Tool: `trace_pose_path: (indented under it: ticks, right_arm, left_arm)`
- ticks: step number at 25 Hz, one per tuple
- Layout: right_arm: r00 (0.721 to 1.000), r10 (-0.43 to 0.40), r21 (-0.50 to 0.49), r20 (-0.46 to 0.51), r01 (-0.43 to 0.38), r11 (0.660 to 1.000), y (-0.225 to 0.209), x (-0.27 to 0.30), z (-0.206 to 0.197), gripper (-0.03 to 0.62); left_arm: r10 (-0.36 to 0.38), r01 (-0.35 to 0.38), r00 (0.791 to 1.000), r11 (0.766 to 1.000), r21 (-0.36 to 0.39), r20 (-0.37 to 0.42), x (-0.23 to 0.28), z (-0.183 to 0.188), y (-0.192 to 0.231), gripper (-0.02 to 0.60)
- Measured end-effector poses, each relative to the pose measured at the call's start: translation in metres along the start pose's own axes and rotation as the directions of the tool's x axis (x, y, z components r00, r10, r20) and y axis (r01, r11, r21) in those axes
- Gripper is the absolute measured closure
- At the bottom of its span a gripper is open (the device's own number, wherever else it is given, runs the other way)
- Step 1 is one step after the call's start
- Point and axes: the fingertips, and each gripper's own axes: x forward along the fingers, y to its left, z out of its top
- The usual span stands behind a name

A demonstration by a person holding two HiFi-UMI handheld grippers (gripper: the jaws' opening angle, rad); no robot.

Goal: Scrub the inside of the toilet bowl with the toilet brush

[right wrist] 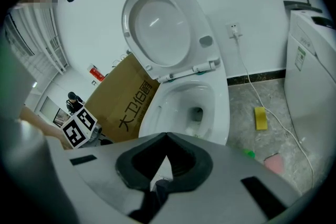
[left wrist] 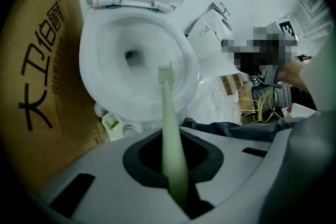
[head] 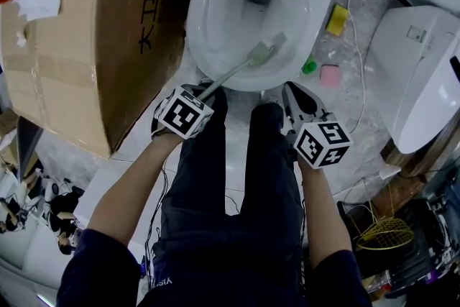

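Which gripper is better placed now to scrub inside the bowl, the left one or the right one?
Left. The left gripper is shut on the toilet brush handle, and the brush head is already inside the toilet bowl. The right gripper is shut on nothing, outside the rim.

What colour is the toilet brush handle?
The toilet brush is pale green; clearest in the left gripper view.

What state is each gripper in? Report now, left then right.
Left gripper: shut on the toilet brush, by its handle; the brush head is in the toilet bowl.
Right gripper: shut, holding nothing.
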Motion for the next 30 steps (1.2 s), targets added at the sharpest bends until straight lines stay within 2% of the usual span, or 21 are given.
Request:
trace_pose_path:
  ticks: [12,15,21,30]
  right_arm:
    - [0.999,0.024,-0.032,-0.033,-0.025,0.999,0.016,0.016,0.005,0.594]
    - [0.999,0.034,-0.041,-0.038,-0.036,0.999,0.02,0.02,0.01,0.594]
    - [0.998,0.038,-0.049,-0.044,-0.041,0.998,0.019,0.024,0.018,0.594]
    - [0.997,0.049,-0.049,-0.054,-0.052,0.997,0.016,0.031,0.028,0.594]
  left_arm:
    - [0.067,-0.069,0.997,0.996,-0.047,-0.038,-0.018,-0.019,0.032,0.531]
    - [0.092,-0.095,0.995,0.992,-0.082,-0.04,-0.024,-0.02,0.044,0.531]
    - [0.163,-0.167,0.985,0.981,-0.095,-0.049,-0.036,-0.015,0.069,0.531]
    - [0.208,-0.212,0.977,0.969,-0.129,-0.042,-0.047,-0.001,0.095,0.531]
